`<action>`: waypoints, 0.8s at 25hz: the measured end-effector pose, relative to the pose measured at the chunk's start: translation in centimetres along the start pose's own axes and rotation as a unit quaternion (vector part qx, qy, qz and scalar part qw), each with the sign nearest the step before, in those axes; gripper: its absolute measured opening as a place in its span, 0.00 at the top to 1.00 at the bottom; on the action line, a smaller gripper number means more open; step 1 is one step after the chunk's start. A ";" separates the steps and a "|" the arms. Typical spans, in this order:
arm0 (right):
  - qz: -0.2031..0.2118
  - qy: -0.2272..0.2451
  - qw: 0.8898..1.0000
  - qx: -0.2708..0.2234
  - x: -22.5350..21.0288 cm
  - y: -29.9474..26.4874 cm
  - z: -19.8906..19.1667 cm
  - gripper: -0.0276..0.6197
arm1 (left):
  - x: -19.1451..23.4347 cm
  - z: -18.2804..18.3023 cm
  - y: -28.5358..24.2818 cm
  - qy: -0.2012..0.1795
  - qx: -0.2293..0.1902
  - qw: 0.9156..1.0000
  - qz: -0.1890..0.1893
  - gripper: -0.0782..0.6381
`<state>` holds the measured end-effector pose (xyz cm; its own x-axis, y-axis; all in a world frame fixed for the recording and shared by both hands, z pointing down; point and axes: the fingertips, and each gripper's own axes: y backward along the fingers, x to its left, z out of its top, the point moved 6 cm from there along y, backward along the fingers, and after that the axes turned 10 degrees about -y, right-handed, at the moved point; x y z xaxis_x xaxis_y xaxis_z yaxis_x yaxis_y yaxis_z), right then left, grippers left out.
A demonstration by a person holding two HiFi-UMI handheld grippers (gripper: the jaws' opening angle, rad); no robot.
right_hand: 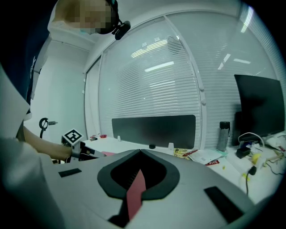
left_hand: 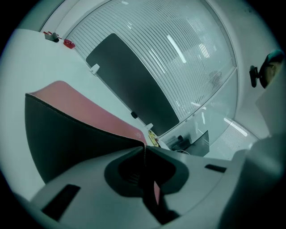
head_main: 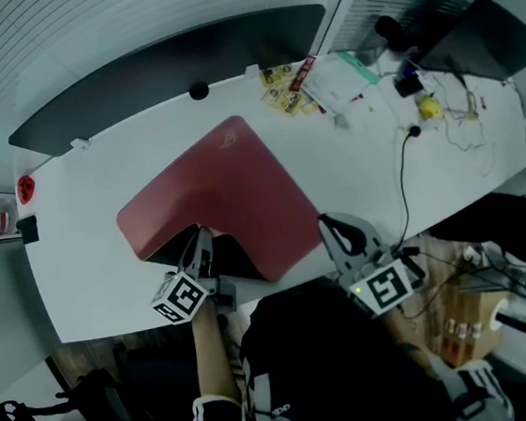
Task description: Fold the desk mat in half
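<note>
Mat (head_main: 232, 185) is barely into the fold, I'd say. Most of the red top lies flat on the desk (head_main: 91, 272), and only the near edge is lifted, enough that the dark underside shows at the near-left corner. No half has gone over yet, so basically the whole job is left: the near edge has to travel up and across to meet the far edge by the dark panel (head_main: 162, 70), then get laid down square. The left gripper (head_main: 200, 238) has its jaws pinched tight on the near-left corner, with the mat rising off to its left as a raised flap. The right gripper (head_main: 333, 230) is clamped on the mat's right edge toward the near end, and a thin red strip sits right between its jaws. So the mat stretches out ahead of both, held at two spots along the person's side of the desk.
</note>
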<state>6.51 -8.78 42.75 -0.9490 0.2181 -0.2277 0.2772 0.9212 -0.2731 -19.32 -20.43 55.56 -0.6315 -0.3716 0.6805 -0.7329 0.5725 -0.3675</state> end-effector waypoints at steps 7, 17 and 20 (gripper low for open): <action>-0.017 -0.008 1.000 0.002 -1.3 -0.4 -0.2 0.96 | -0.9 1.7 -4.1 -0.007 0.012 1.000 -0.018 0.86; -0.037 0.000 0.999 0.020 -3.0 -1.5 -0.6 0.96 | -0.4 4.8 -11.3 0.009 0.035 0.999 -0.024 0.87; -0.042 -0.015 0.999 0.019 -3.7 -1.7 -0.5 0.96 | -0.7 5.6 -13.2 -0.001 0.038 0.999 -0.019 0.87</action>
<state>9.46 -10.99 44.51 -0.9644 0.1299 -0.2306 0.2027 0.9225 -0.3283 -10.63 -31.88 56.42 -0.6038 -0.3939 0.6930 -0.7732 0.5011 -0.3888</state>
